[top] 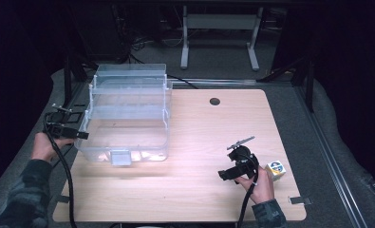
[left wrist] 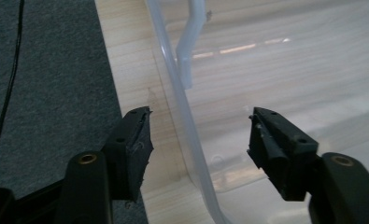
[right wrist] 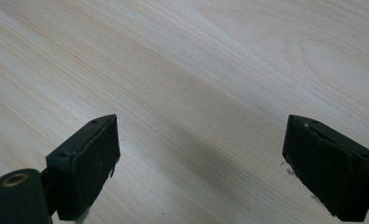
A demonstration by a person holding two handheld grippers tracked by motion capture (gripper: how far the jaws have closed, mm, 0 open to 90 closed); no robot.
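dim lab: wooden table (top: 185,190), grey carpet (top: 327,142), cabled desk frame (top: 220,33) behind

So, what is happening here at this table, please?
A person works at a wooden table with a pair of tongs in each hand. The left tongs are at the left wall of a clear plastic box; the wall stands between the jaws, and the pads do not press on it yet. The right tongs hang open over bare wood, near a small white cube.
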